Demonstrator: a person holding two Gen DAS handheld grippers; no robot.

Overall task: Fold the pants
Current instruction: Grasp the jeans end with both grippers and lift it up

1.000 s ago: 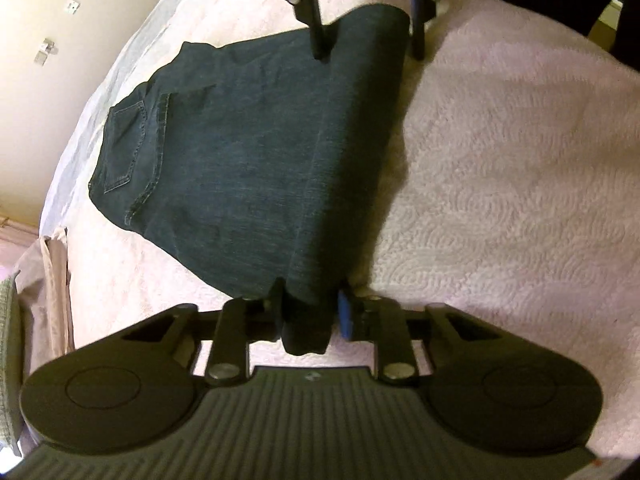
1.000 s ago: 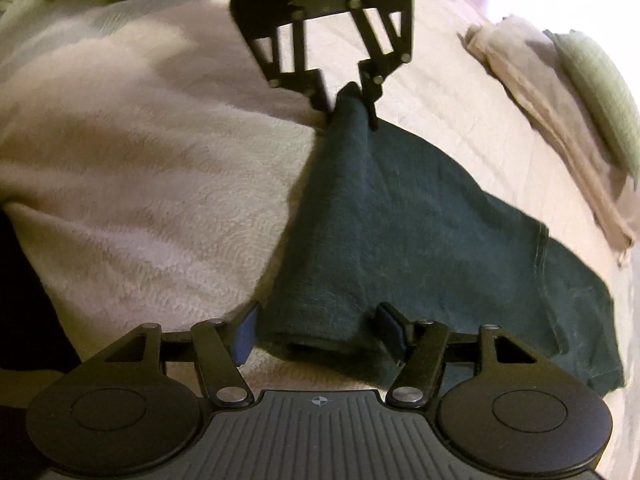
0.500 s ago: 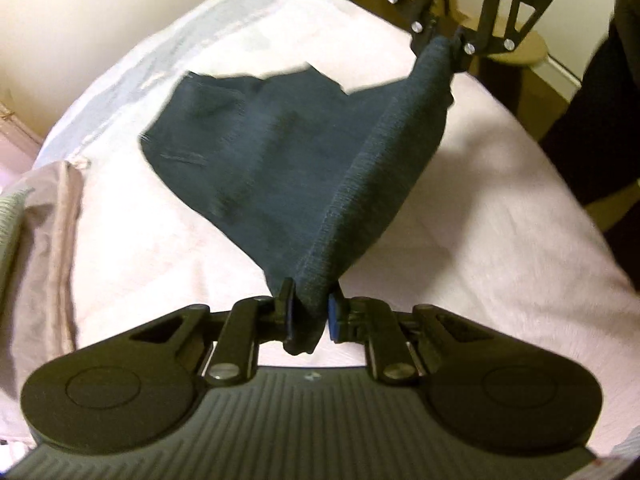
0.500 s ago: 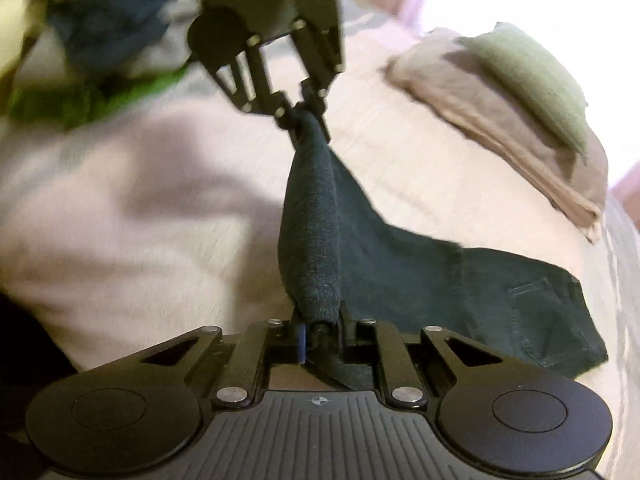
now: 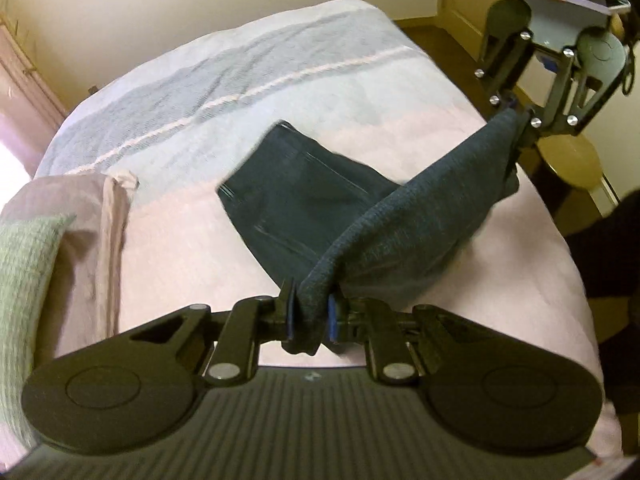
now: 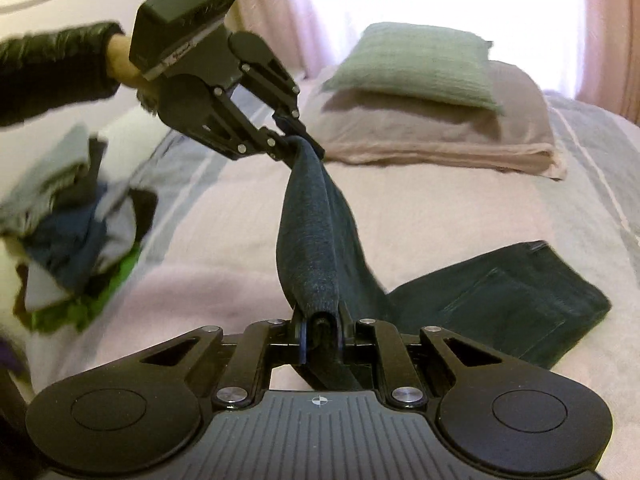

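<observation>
Dark blue jeans (image 5: 304, 200) lie partly on the bed, their folded edge stretched taut in the air between my two grippers. My left gripper (image 5: 311, 316) is shut on one end of that fold. At the upper right of the left wrist view my right gripper (image 5: 520, 120) pinches the other end. In the right wrist view my right gripper (image 6: 322, 336) is shut on the jeans (image 6: 310, 248), and the left gripper (image 6: 298, 142) holds the far end. The waist part with a back pocket (image 6: 504, 300) rests on the bedspread.
The pale bedspread (image 5: 192, 216) has a grey striped band across it. A green cushion (image 6: 412, 64) sits on a beige pillow (image 6: 440, 132) at the head. A heap of mixed clothes (image 6: 72, 232) lies at the left. A person's dark sleeve (image 6: 52, 68) holds the left gripper. A round wooden stool (image 5: 568, 160) stands beside the bed.
Both grippers closed on the folded edge and lifted it off the bed. The fold has swung over toward the waist part, which has slid along the bedspread.
</observation>
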